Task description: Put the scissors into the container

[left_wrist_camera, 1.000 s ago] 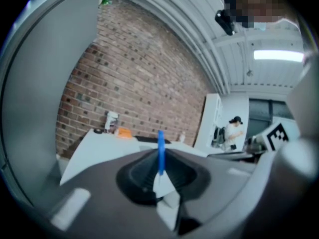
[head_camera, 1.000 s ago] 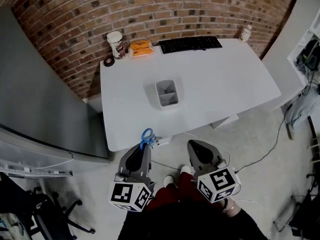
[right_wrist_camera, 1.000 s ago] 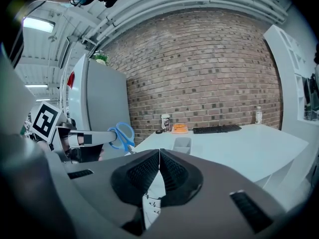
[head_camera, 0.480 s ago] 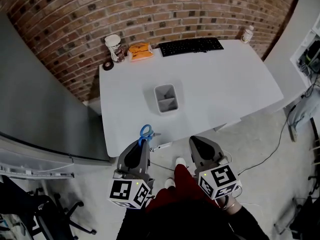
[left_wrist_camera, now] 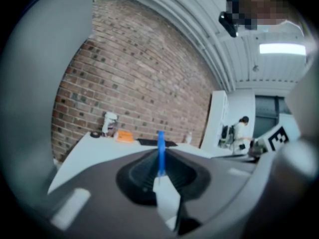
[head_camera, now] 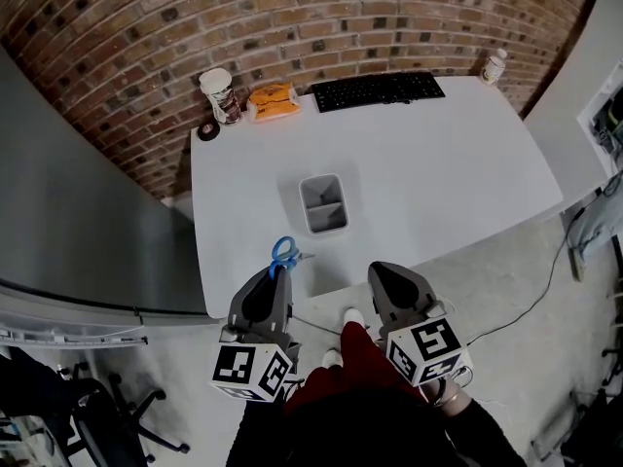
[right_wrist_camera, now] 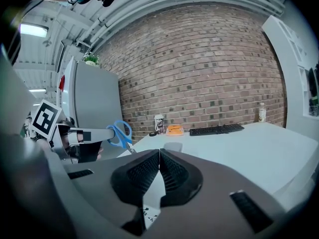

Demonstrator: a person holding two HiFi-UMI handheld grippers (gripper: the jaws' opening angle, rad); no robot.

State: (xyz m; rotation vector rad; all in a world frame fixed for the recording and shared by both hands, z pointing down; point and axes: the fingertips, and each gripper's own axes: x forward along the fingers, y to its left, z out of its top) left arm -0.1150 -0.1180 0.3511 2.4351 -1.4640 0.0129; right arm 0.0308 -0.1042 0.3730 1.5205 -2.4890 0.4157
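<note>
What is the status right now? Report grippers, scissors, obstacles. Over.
Left gripper shut on scissors, at the table's near edge. Right gripper shut, empty. Container upright mid-table, nothing between it and the scissors.

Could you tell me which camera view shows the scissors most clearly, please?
The right gripper view: the scissors appear side-on, both blue handle loops showing, clamped in the left gripper. The head view shows them small, from above; the left gripper view shows only a thin blue strip, edge-on between its jaws.

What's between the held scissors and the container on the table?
Nothing: only bare tabletop separates the scissors from the container, as the head view shows.
</note>
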